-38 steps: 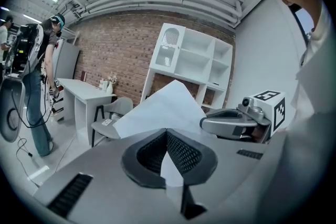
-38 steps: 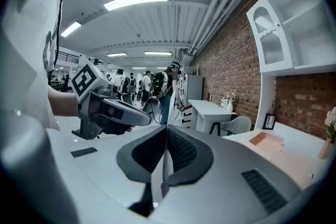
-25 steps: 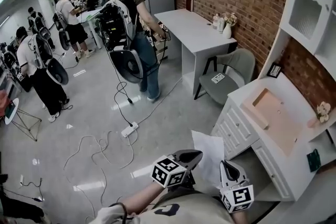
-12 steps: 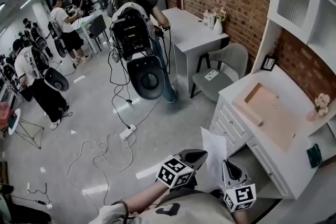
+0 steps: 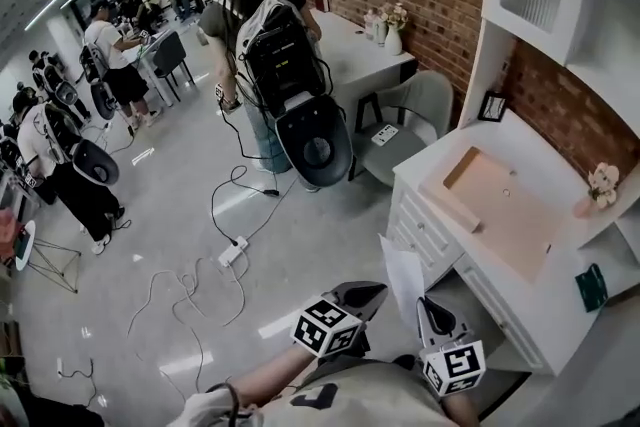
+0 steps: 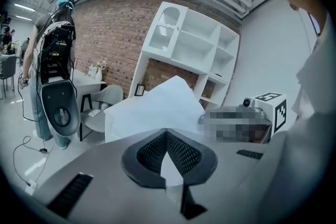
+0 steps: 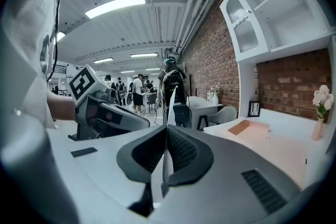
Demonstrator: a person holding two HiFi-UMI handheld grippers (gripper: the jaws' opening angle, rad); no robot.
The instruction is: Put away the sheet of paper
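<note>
1. Far left, several people stand among worktables. Loose cables [image 5: 190, 290] and one power strip [image 5: 232, 253] lie on the grey floor.
2. Ahead, one person bends forward under a black backpack rig [image 5: 290, 65], standing just left of one grey chair [image 5: 415, 115].
3. The left claw [image 5: 367, 294] is closed on the one sheet of paper [image 5: 402, 273], pinching it near its lower edge.
4. The sheet stands upright in the air between the two claws, just beside the white drawers [image 5: 425, 233].
5. The right claw [image 5: 428, 308] is clamped on the same sheet, which its own view shows edge-on.
6. Right of the claws, the white tabletop [image 5: 540, 305] carries one pale pink mat [image 5: 495, 205], one small picture frame [image 5: 490, 105], one vase of flowers [image 5: 600, 187] and one dark green object [image 5: 591, 287].
</note>
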